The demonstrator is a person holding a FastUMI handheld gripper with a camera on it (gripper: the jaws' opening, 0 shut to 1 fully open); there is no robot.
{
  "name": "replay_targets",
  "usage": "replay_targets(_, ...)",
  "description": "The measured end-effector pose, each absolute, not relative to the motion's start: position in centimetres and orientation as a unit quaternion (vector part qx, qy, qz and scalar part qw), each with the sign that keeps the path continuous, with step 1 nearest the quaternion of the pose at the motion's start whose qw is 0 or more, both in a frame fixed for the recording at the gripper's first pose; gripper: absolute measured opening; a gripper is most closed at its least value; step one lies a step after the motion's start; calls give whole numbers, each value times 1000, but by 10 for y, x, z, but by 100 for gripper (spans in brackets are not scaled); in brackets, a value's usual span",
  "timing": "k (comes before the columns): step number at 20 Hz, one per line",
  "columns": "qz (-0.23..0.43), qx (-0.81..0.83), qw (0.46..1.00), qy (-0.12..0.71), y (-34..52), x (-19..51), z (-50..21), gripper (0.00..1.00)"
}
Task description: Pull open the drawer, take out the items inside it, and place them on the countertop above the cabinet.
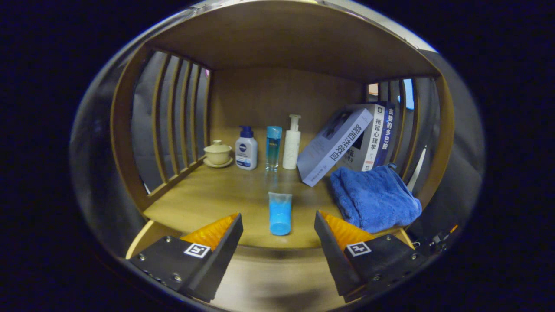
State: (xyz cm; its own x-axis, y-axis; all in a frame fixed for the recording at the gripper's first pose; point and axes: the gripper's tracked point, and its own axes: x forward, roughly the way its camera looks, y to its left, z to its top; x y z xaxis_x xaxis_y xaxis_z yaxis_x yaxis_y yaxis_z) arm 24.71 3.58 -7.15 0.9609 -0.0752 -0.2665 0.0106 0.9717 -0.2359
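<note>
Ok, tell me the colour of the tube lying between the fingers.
Light blue tube, seen in the gripper view; the gripper is open.

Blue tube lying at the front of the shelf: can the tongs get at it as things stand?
Probably yes. The blue tube lies between and just ahead of the open tongs, with bare wood around it. The blue towel sits apart from it on one side, and the bottles stand well beyond it.

Right of centre, the leaning book has the spine title 路西法效应. The upright book behind it reads 拖延心理学, and the next book reads 贪婪的多巴胺. At the bottom, the gripper has its fingers spread apart. Each finger carries a square coded marker.
</note>
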Motion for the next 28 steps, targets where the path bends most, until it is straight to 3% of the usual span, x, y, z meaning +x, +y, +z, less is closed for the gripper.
replay_targets(6, -36, -136, 985, 102, 34, 184, -59, 98)
replay_targets(17, -43, -21, 995, 85, 1, 55, -56, 98)
replay_targets(28, -49, -18, 997, 63, -30, 20, -106, 100)
